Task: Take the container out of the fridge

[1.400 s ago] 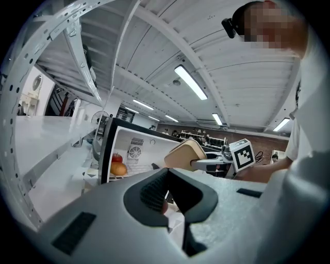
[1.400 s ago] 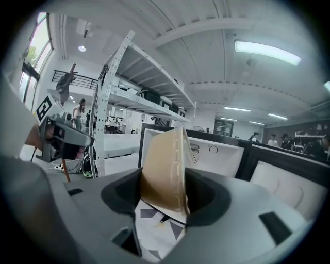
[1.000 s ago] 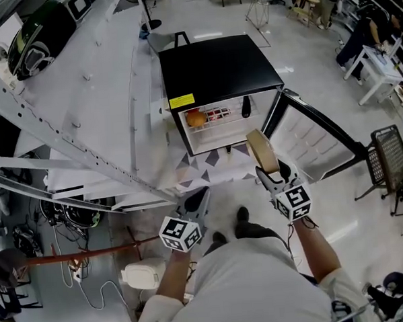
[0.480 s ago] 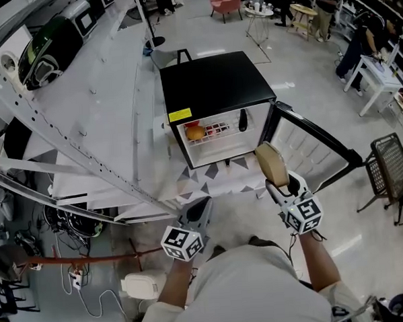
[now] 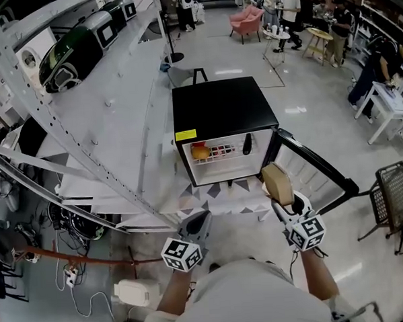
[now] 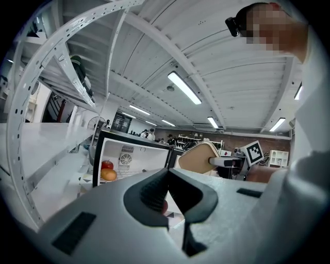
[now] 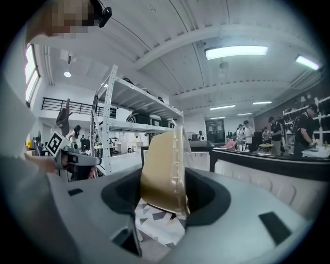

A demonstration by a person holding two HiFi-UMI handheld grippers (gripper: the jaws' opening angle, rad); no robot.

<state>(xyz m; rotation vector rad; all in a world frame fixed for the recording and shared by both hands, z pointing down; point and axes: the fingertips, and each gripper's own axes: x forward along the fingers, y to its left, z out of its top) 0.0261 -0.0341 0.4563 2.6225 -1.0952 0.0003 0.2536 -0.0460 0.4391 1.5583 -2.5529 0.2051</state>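
Checking the right gripper [image 5: 282, 201]: what's in it? (K)

Clamped on the tan container [image 5: 277, 181], a jaw on each side, container standing on edge. It sits right of centre in the head view, outside the black mini fridge [image 5: 222, 112] and just in front of the open fridge door [image 5: 309, 165]. (M)

Right gripper view agrees? (K)

Yes. Container fills the gap between the jaws, its clear rim toward frame right. (M)

Left gripper [image 5: 198, 223]? (K)

Lower centre of the head view. Jaws pressed together with nothing between them. It's near the edge of the patterned mat [image 5: 217, 195], apart from the fridge. (M)

Fridge contents? (K)

Orange [image 5: 199, 151] at the left of the shelf, dark bottle [image 5: 247, 144] at the right. Red-and-white item between them, can't tell what. Left gripper view also shows a red apple [image 6: 106, 165] just above the orange. (M)
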